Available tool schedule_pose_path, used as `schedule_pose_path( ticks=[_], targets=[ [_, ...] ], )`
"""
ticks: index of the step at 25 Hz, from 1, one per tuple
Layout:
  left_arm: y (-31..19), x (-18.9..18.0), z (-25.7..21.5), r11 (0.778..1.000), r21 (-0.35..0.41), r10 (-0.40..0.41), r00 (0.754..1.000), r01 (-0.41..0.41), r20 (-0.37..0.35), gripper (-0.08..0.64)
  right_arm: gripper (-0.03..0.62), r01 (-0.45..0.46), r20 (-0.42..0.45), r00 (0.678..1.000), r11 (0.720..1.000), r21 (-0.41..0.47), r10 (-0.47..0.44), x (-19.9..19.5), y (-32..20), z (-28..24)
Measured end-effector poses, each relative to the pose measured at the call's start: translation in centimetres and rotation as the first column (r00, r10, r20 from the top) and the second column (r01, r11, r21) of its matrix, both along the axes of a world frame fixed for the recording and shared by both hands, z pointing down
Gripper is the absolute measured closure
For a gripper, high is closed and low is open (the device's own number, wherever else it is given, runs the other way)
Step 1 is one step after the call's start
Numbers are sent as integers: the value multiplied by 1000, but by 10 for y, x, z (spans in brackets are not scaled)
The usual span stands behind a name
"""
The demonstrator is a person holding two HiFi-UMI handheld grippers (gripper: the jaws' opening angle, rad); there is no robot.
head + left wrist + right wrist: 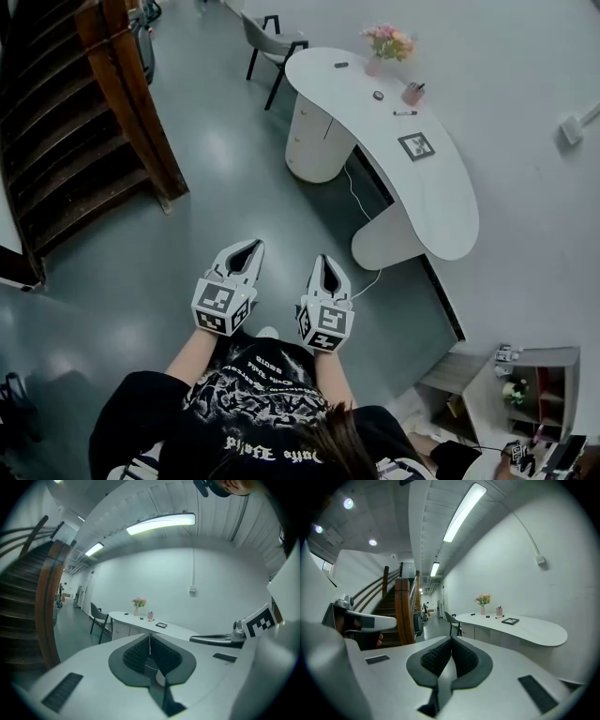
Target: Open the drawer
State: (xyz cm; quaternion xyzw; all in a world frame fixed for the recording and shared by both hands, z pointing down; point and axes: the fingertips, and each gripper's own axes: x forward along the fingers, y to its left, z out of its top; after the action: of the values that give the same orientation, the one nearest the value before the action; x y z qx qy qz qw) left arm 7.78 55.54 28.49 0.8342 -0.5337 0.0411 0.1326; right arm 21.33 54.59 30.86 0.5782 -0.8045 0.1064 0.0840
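Left gripper [249,248] and right gripper [325,262] hover side by side at the person's waist. Each has its jaws pressed together with nothing between them, a carrying posture rather than a working one, since nothing is within reach. Both point forward and slightly downward over bare floor. Well beyond them stands the curved white desk [441,197], and under its far end sits the rounded drawer unit [312,139], where the drawer to open most likely is. Its fronts are too small to tell apart. The task looks not yet begun; an approach to the desk comes first.
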Motion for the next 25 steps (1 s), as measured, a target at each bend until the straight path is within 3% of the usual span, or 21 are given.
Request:
schedule_pose_path(
  ticks=[12, 25],
  targets=[
    [-111, -16, 9, 994, -15, 111, 993, -111, 24, 535, 566, -113, 4, 994, 993, -38, 113, -3, -86, 7],
    [-240, -57, 9, 971, -7, 241, 971, -241, 8, 535, 566, -213, -18, 977, 975, -61, 212, -54, -190, 10]
  ],
)
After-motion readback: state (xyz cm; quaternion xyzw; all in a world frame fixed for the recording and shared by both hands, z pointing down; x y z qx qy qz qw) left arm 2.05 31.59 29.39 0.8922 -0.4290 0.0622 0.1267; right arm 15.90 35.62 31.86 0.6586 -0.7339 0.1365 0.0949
